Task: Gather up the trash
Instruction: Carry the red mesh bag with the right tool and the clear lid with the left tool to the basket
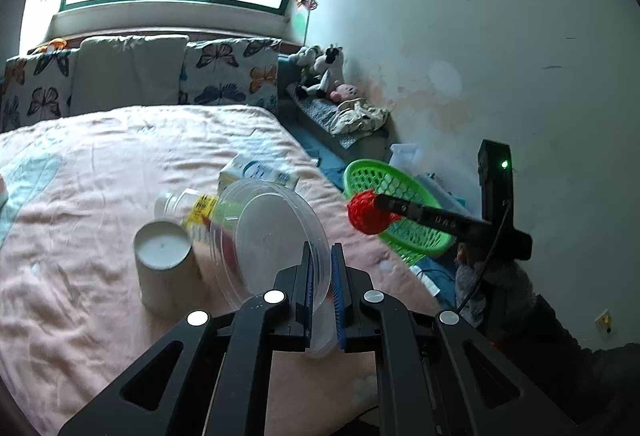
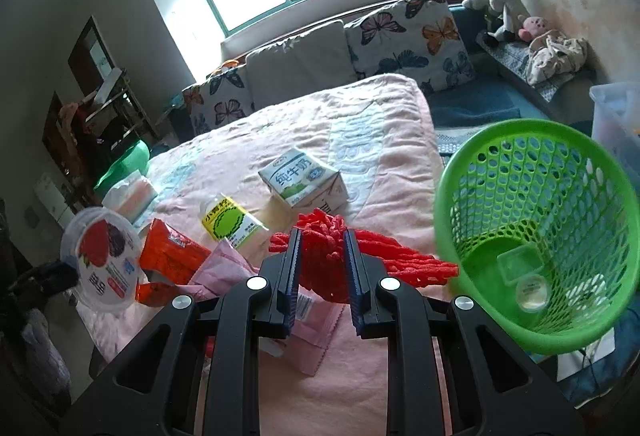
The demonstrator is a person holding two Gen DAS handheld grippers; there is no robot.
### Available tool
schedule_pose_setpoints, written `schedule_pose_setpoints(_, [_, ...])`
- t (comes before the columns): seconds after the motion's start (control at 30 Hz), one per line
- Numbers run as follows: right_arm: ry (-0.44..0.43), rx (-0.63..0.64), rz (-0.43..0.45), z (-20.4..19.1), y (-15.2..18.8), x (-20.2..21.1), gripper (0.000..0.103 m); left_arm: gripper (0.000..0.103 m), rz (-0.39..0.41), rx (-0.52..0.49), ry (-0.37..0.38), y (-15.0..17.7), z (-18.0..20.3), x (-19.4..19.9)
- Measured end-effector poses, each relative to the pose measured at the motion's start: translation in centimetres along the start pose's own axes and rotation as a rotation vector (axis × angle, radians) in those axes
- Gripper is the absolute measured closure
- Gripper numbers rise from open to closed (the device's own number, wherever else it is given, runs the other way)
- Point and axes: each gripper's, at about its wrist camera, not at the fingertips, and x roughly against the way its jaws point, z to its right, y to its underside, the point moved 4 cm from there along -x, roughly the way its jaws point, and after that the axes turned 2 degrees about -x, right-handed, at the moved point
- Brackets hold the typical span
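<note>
My left gripper [image 1: 320, 260] is shut on the rim of a clear round plastic lid [image 1: 272, 240], held upright above the pink bed; the lid also shows in the right wrist view [image 2: 102, 258]. My right gripper [image 2: 320, 248] is shut on a red foam net [image 2: 324, 256], held above the bed's right side, just left of the green mesh basket [image 2: 540, 220]. In the left wrist view the red net [image 1: 366, 213] hangs in front of the basket [image 1: 384, 179]. The basket holds a small clear box and a round lid.
On the bed lie a milk carton [image 2: 304, 175], a yellow-green labelled bottle [image 2: 232, 224], an orange wrapper [image 2: 168, 256], pink paper [image 2: 312, 328], a tissue pack [image 2: 130, 195] and a white paper cup [image 1: 164, 264]. Butterfly pillows line the headboard. A bench with plush toys [image 2: 500, 3] stands at the right wall.
</note>
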Motion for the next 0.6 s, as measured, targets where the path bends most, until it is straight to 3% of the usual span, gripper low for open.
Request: schedule_pose_setpoints(0.6, [0.144, -0.094, 0.058, 8.1, -1.4, 3.5, 0.081, 0.094, -0.035, -0.055, 0.117, -5.3, 4.8, -6.7])
